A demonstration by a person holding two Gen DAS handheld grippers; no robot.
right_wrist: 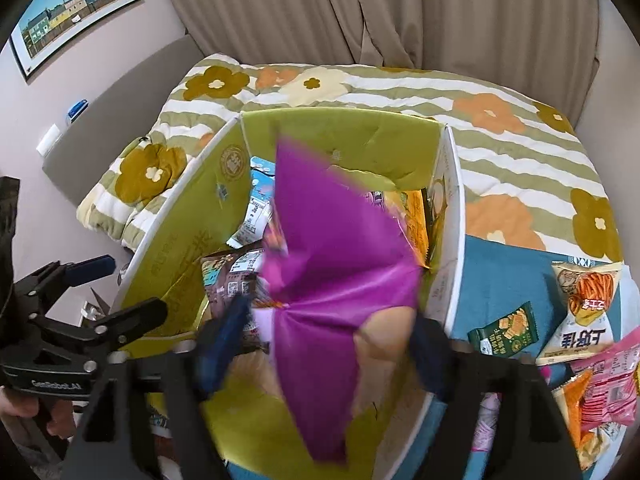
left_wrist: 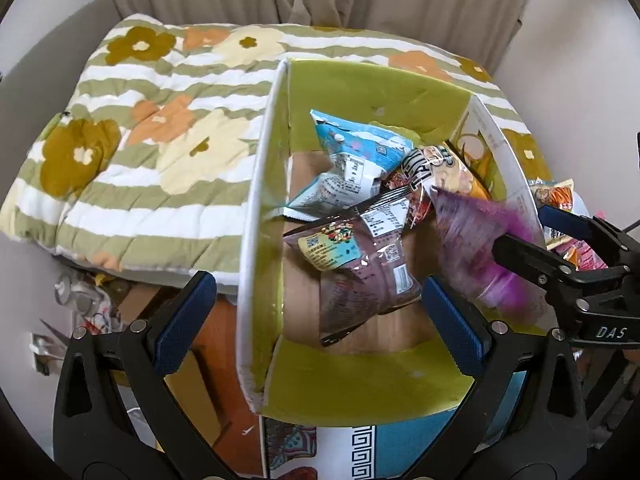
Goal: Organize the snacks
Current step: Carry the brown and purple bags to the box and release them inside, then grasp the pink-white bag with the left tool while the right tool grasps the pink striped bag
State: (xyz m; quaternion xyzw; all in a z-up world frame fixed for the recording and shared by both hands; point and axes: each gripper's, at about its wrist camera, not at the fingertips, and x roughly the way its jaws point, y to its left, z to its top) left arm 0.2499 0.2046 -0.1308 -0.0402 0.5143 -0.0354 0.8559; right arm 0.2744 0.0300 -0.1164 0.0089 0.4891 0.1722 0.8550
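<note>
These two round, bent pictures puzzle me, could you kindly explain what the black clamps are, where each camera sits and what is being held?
Each clamp is a hand-held two-finger gripper with a wide-angle camera looking along its fingers. The left gripper stands open over a green-lined cardboard box holding snack bags, such as a blue bag. The right gripper is open too; a blurred purple bag lies between its fingers, apparently dropping into the box. More bags, like a dark green packet, wait on a blue cloth beside it, on a flowered quilt.
</note>
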